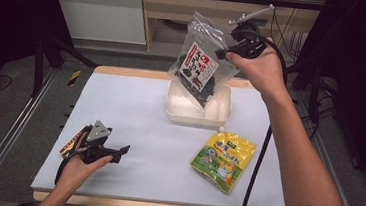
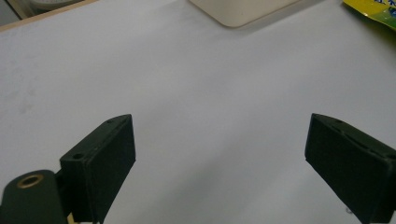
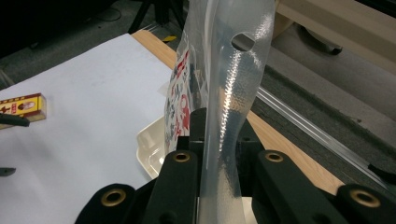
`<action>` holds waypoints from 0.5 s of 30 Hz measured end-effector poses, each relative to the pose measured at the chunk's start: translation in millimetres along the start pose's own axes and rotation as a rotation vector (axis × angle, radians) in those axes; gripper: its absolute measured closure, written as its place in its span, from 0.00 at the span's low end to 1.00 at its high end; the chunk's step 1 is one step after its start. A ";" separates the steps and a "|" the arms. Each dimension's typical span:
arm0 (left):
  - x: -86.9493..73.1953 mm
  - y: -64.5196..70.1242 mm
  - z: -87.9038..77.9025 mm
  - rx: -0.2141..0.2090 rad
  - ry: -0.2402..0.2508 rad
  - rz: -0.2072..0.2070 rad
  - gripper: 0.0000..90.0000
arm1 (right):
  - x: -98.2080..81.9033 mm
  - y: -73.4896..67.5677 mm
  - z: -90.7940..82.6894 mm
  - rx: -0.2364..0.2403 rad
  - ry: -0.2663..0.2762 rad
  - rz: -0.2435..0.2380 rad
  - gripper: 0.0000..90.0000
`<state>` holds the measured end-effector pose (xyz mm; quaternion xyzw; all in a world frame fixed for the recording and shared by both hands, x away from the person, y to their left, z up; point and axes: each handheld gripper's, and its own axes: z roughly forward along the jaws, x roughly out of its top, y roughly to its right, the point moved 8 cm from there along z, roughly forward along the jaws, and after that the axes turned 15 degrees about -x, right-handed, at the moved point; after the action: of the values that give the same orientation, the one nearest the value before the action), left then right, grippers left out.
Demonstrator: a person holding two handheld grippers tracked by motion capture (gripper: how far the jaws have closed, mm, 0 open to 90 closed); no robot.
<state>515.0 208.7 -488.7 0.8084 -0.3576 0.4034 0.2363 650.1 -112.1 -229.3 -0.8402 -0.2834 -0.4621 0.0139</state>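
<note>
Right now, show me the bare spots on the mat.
Widest bare stretch: mat between the left hand-held gripper and the tray. A smaller patch lies along the front edge, left of the yellow pouch. Crowded: the tray, with the bag hanging over it.

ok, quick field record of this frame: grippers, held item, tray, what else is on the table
left gripper: open, nothing between the jaws, low over the white table
right gripper: shut on the top edge of the clear bag, raised
clear bag: dark dried contents, red and white label, hangs over the cream tray, bottom corner about at its rim
yellow pouch: flat on the table, in front of the tray
small box: at the table's left edge by the left hand
</note>
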 end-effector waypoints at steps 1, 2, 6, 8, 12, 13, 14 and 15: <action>-1.1 1.0 1.1 -0.003 -0.005 0.001 0.09 | 0.3 1.0 0.5 -0.005 0.000 0.007 0.92; -1.1 1.0 1.1 -0.003 -0.005 0.001 0.09 | 0.3 1.0 0.5 -0.005 0.000 0.007 0.92; -1.3 0.8 2.0 -0.004 -0.009 0.006 0.09 | 0.5 5.3 6.6 -0.033 -0.005 0.014 0.92; -2.5 -0.1 3.1 -0.003 -0.015 0.004 0.09 | -0.2 5.2 11.3 -0.039 -0.017 0.015 0.92; -3.0 -1.0 3.0 -0.003 -0.016 0.001 0.09 | -0.6 5.0 18.1 -0.037 -0.025 0.022 0.92; -3.1 -1.3 2.5 -0.001 -0.015 0.001 0.09 | -1.3 4.3 22.8 -0.027 -0.034 0.027 0.92; -3.1 -1.2 2.5 -0.002 -0.015 0.001 0.09 | -1.9 3.9 24.9 -0.022 -0.038 0.030 0.92; -3.0 -1.2 2.4 -0.002 -0.015 0.002 0.09 | -2.4 3.7 26.4 -0.021 -0.039 0.033 0.92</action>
<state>515.8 209.0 -492.7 0.8109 -0.3605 0.3971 0.2342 671.2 -108.8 -245.4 -0.8537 -0.2648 -0.4483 0.0074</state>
